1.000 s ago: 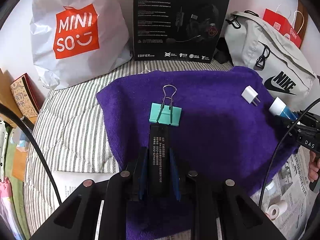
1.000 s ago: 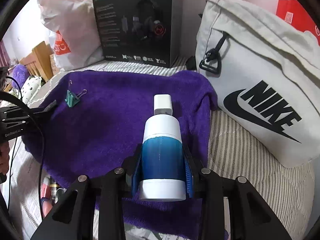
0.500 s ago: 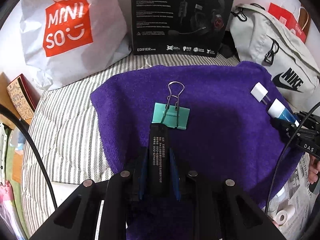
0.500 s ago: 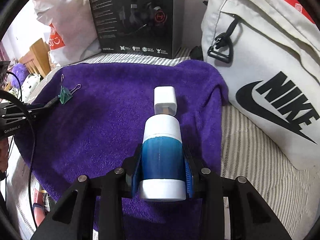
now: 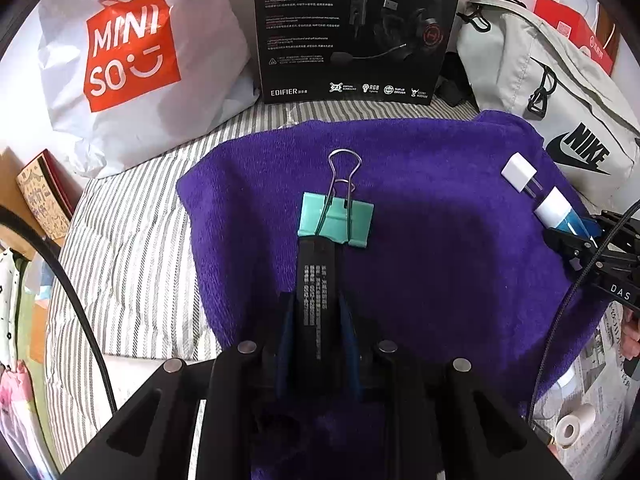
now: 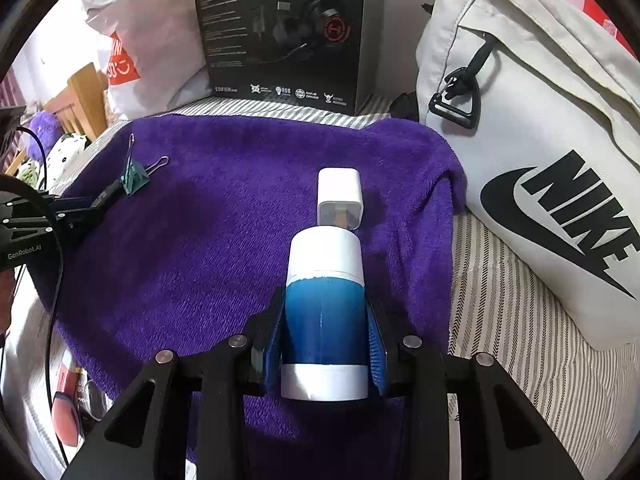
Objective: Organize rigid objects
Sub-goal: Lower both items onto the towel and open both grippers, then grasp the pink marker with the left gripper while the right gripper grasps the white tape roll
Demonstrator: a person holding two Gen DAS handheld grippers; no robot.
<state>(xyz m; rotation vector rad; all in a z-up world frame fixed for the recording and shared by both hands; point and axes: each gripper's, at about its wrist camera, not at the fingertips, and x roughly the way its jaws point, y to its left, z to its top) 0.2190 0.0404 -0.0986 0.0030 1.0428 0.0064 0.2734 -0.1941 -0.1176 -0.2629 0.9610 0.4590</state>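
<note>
One purple towel (image 5: 440, 240) fills the middle of both views, spread on a striped sheet (image 5: 132, 240). Behind it, along the top of each frame, stand one black headset box (image 5: 360, 28), one grey Nike bag (image 6: 540, 140) and one white Miniso bag (image 5: 132, 52). On the towel are four small things: one blue-and-white bottle (image 6: 325, 300), one black bar (image 5: 317, 300), one teal binder clip (image 5: 336, 224) and one white plug adapter (image 6: 340, 196).

The right gripper (image 6: 326, 332) clamps the bottle at lower centre. The left gripper (image 5: 318, 320) has the bar between its pads; its jaws have just been opening slightly, and the pads now stand a little off the bar's sides.

Since a second ago the clip and adapter sit closer: the bar's tip now touches the clip, the bottle's cap nearly meets the adapter.

Only the left view shows a tape roll (image 5: 576, 426) at lower right; only the right shows a purple plush (image 6: 44, 132) at far left.
</note>
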